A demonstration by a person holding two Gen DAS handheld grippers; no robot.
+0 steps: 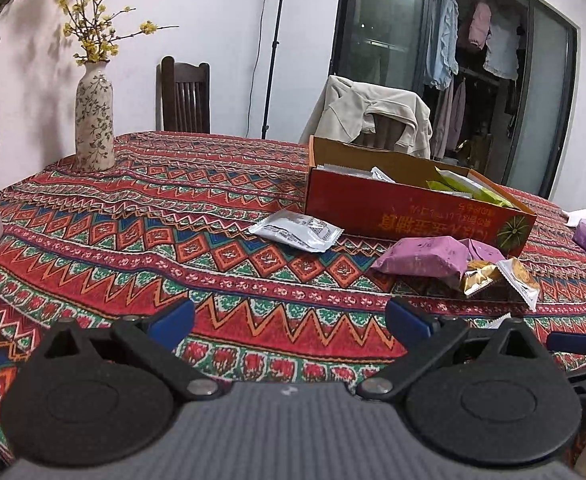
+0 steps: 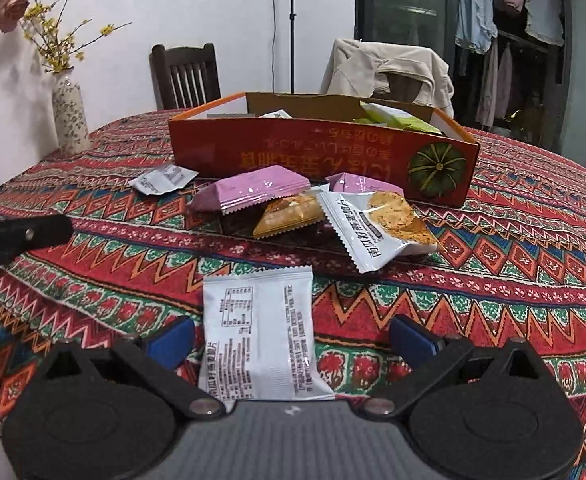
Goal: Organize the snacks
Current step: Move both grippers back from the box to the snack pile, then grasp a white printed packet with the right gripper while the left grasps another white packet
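The right gripper (image 2: 291,340) is held low over the patterned surface (image 2: 493,280), jaws wide apart, with a white snack packet (image 2: 257,328) lying flat between them, untouched. The left gripper (image 1: 289,316) is likewise spread and empty. More packets are heaped near the orange box (image 2: 325,152). The packet is judged light, crinkly and slippery (contents probably brittle); a gentle pinch across its sides is advised.

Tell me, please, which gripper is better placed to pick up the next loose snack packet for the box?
Probably the right gripper: it is open, with the white packet lying flat between its fingers. The left gripper, also open, has only tablecloth between its fingers, farther from the orange box.
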